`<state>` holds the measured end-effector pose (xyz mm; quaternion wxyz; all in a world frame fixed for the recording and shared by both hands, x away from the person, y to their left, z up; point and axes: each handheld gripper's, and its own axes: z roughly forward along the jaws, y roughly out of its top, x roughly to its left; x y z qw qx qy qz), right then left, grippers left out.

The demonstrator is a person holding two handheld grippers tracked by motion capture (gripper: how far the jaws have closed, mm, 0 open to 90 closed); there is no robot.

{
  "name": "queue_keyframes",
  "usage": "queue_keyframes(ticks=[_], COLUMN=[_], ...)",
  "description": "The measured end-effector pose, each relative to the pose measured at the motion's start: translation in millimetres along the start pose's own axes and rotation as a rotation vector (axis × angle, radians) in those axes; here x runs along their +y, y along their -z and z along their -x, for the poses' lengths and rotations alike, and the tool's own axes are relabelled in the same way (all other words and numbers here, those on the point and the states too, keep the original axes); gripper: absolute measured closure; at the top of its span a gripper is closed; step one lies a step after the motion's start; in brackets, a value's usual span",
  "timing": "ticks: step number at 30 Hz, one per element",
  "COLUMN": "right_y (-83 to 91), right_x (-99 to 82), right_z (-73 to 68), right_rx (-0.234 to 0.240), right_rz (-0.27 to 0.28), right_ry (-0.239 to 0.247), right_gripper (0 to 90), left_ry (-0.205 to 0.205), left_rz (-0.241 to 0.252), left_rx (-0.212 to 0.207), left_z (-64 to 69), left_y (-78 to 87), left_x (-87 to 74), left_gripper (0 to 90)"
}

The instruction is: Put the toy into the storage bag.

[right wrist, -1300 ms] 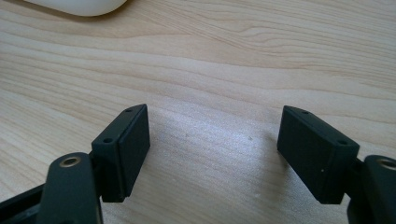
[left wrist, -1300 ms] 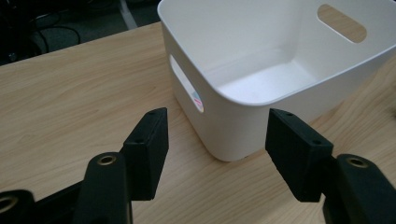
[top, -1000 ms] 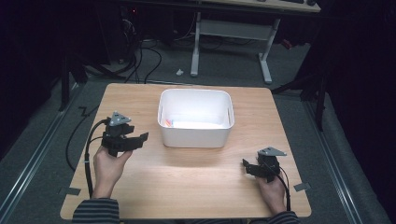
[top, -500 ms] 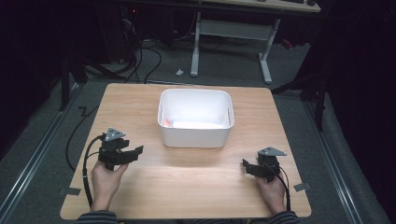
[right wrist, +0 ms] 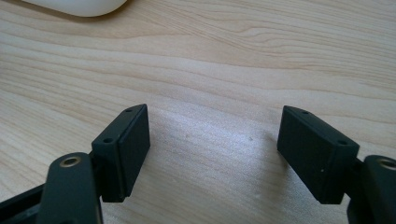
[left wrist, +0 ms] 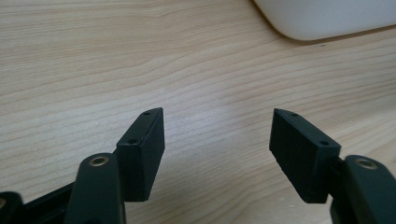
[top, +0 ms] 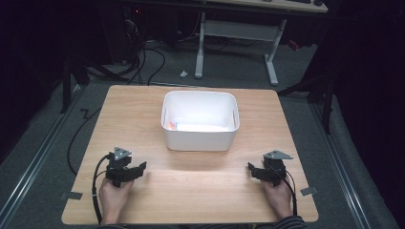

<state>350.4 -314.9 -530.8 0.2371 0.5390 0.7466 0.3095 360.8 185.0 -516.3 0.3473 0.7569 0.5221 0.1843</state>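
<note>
My left gripper (top: 137, 170) rests low over the wooden table (top: 133, 109) near its front left, held in a hand. Its jaws (left wrist: 217, 123) stand open and have just been opening further, with only bare wood between them. At the front right, my right gripper (top: 252, 170) sits in the other hand, also open (right wrist: 215, 121) over bare wood. A white plastic bin (top: 199, 138) stands in the middle of the table, beyond both grippers. A small orange and pink thing (top: 172, 125) lies inside it at the left. A corner of the bin (left wrist: 327, 16) shows in the left gripper view.
The bin's rounded corner (right wrist: 79, 5) shows at the top left of the right gripper view. Black cables (top: 98, 176) trail from the grippers toward the table's front edge. Table legs (top: 200, 47) and floor cables lie beyond the far edge.
My left gripper has come down from beside the bin's left side to the table near the front edge. The right gripper has stayed where it was.
</note>
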Motion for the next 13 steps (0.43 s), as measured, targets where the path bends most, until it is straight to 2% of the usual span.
queue_keyframes(ticks=[3, 4, 6, 13], right_y=[0.0, 0.0, -0.1, -0.1], right_x=[0.0, 0.0, 0.0, 0.0], right_z=[0.0, -0.1, 0.0, -0.4], right_rx=[0.0, 0.0, 0.001, -0.001], right_rz=[0.0, 0.0, 0.001, 0.0], right_ry=[0.0, 0.0, 0.002, -0.001], right_gripper=[25.6, 25.6, 25.6, 25.6], left_ry=[-0.017, -0.034, -0.041, -0.049], left_rz=[-0.002, 0.029, 0.039, 0.033], left_rx=[0.039, 0.056, 0.067, 0.05], left_z=[2.1, 4.0, 5.2, 5.8], left_y=[-11.7, -13.4, -14.0, -14.7], left_x=[-9.6, -13.3, -14.8, -14.5], left_gripper=[36.6, 35.1, 34.8, 29.4])
